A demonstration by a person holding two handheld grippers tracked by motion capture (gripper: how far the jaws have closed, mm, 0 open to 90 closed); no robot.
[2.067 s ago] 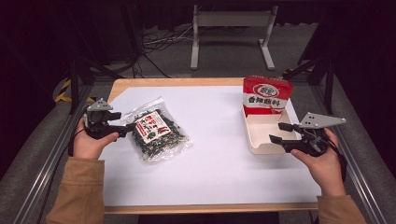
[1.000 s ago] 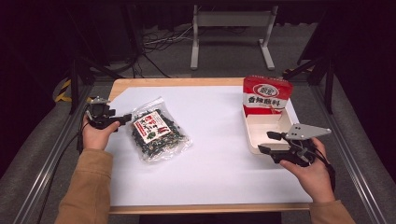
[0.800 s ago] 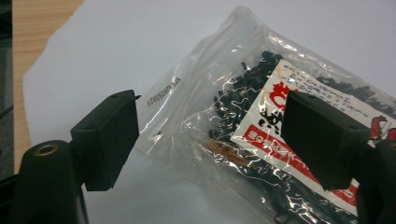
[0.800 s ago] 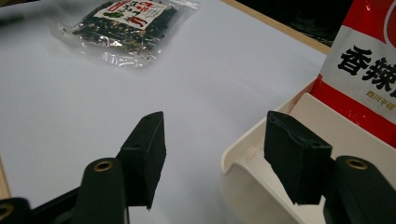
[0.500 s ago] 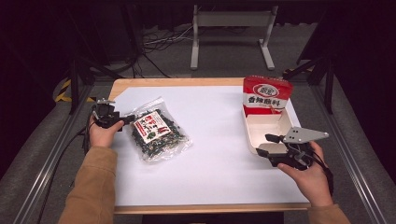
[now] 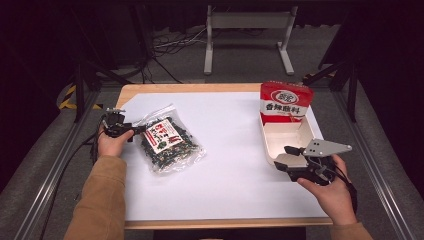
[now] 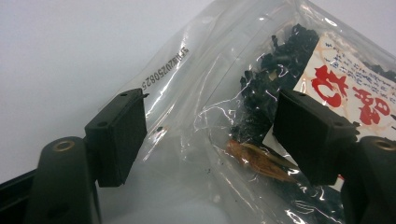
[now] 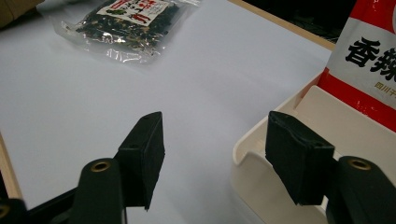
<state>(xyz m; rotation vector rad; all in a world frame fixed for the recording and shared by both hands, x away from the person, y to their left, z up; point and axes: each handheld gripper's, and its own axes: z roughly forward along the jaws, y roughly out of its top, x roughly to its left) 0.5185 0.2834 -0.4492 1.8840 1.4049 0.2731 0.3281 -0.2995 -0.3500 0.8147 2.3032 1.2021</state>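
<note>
A clear bag of dark dried bits with a red and white label (image 6: 167,142) lies on the left of the white table top. My left gripper (image 6: 139,129) is at the bag's left corner. In the left gripper view its jaws (image 7: 210,126) have just been closing, still apart, with the bag's clear edge (image 7: 187,93) between them and the pads off it. My right gripper (image 6: 282,157) hovers open at the near end of a white tray (image 6: 270,140). In the right gripper view one pad (image 8: 299,158) hangs over the tray's rim (image 8: 247,144).
A red and white packet (image 6: 286,102) stands upright at the tray's far end, also in the right gripper view (image 8: 369,60). The white sheet (image 6: 230,165) lies bare between bag and tray. A wooden edge (image 6: 200,88) borders the table, with dark frame rails on both sides.
My left gripper has come down and to the right onto the bag's left corner. The right gripper has slid in from the tray's right side to its near end, then held still.
</note>
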